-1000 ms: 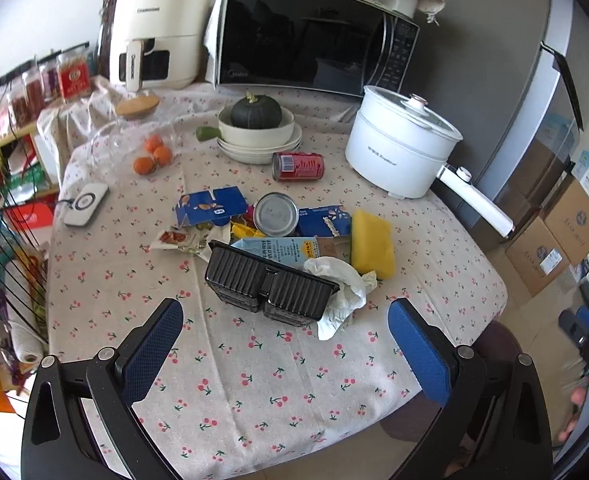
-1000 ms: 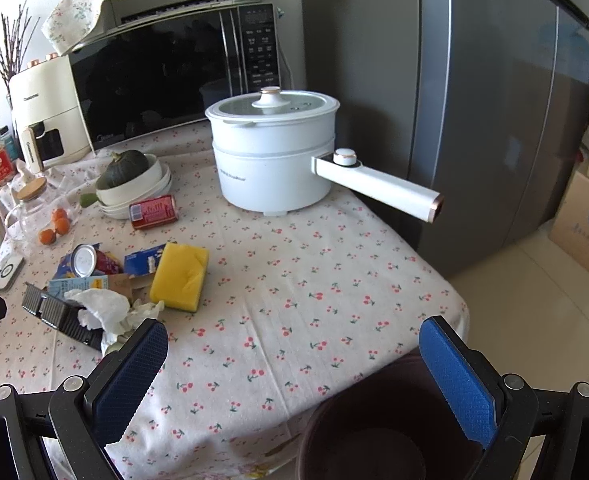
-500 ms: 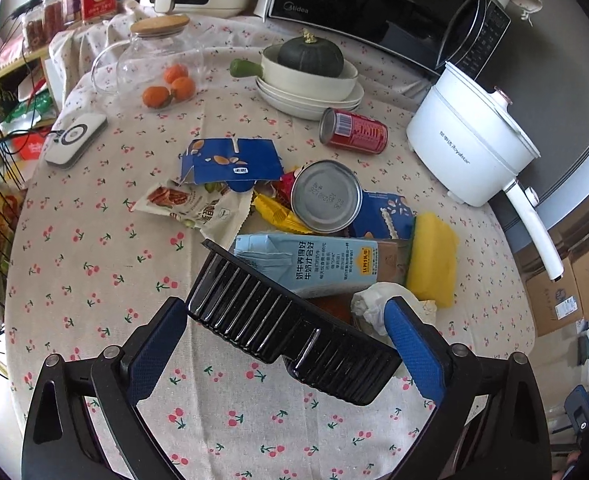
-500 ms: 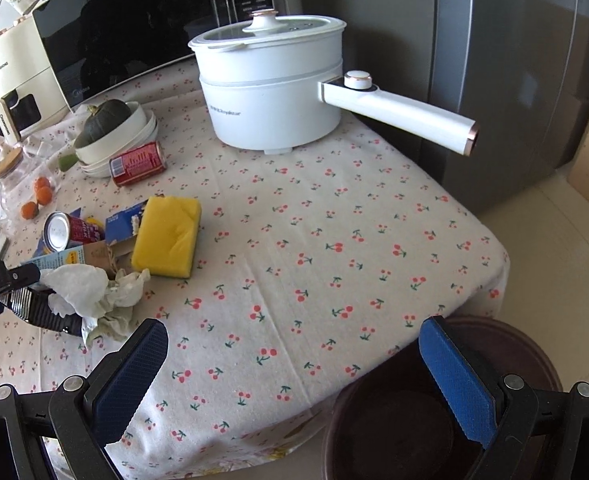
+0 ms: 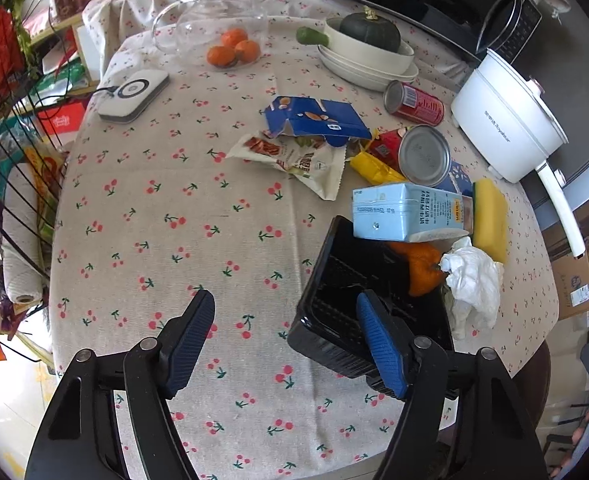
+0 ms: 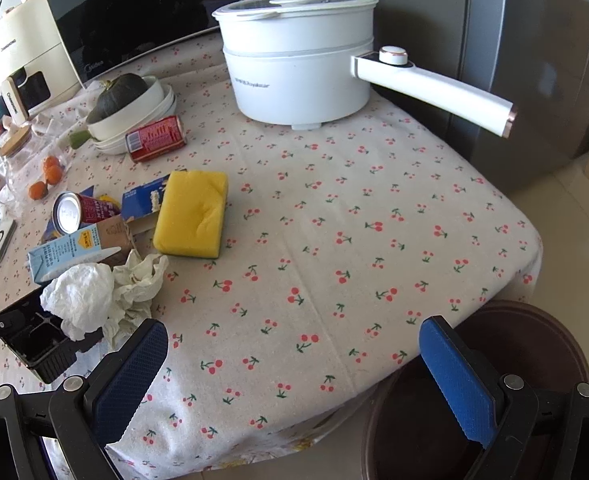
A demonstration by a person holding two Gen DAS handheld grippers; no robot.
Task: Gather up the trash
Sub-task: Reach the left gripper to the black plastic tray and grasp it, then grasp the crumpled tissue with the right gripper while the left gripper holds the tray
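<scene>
Fingers of the left gripper, padded in ribbed blue rubber, have just been closing yet stand apart: the right pad sits over the near wall of a black ribbed plastic tray, the left pad over bare cloth, and whether the tray wall is touched cannot be told. Fingers of the right gripper are spread wide with nothing between them, poised over the worktop edge and a dark round bin below. Trash lies clustered on the cherry-print cloth: a crumpled white tissue against the tray, orange peel at its far end, a pale blue carton resting on its far rim, a yellow sponge beside the carton, an upended tin can, a torn foil wrapper, a flattened blue box and a red drink can on its side. A white lidded pot stands behind.
</scene>
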